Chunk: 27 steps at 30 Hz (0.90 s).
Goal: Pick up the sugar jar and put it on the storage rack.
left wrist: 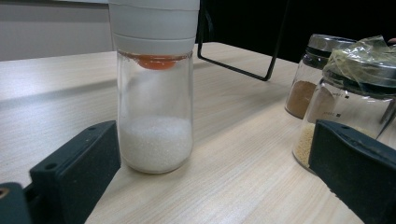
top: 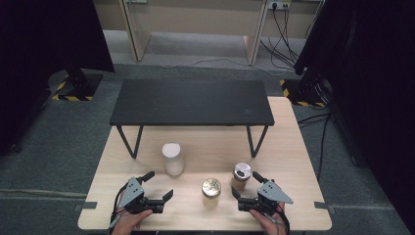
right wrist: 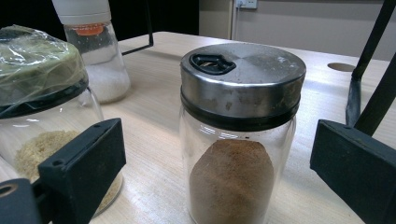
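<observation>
Nothing is gripped yet — left gripper (top: 154, 185) spread toward the white-capped jar (top: 172, 159) at its one o'clock, right gripper (top: 247, 183) spread toward the brown-powder jar (top: 241, 176) at its twelve.

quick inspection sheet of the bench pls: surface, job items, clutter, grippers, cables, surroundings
Surface: light wooden table, bare around the jars; a black low shelf stands on its far half.
Job's things: white-capped jar of white grains upright ahead of the left gripper; metal-lidded jar of brown powder upright ahead of the right gripper; film-covered jar of yellowish grains between them.
Clutter: nothing seen.
Grippers: left gripper and right gripper both open, holding nothing, touching no jar.
Cables: a cable trails from each gripper; wall cables hang to the floor.
Surroundings: grey carpet; black stands with hazard-striped bases.
</observation>
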Available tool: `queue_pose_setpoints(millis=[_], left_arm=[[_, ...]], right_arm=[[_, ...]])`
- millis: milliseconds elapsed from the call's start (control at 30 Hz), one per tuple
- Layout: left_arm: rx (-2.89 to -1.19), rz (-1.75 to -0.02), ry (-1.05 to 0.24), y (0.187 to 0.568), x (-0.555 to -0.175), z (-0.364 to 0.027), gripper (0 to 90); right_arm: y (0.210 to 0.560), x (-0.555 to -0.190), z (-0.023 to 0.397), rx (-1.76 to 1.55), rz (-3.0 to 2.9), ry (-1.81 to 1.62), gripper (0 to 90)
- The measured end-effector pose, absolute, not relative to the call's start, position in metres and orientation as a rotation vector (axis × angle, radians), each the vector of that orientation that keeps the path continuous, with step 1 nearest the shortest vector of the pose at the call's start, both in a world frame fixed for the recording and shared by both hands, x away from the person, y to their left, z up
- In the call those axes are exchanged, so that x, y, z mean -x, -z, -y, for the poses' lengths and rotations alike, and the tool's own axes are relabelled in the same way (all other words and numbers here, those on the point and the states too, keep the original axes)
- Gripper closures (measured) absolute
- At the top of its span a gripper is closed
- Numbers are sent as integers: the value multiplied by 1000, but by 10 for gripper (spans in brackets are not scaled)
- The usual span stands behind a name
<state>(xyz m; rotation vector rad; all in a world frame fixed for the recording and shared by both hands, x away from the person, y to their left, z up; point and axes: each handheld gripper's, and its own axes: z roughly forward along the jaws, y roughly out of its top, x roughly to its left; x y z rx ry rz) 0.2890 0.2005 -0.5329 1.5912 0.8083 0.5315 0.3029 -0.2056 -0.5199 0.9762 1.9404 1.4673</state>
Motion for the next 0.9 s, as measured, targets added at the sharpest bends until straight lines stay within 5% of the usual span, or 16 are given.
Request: queue_pose_setpoints(millis=[900], left_arm=[[-1588,-811,-541,533,-289,-201,17]], right_arm=[[520,-303,206,-975,-1938,-1466,37]])
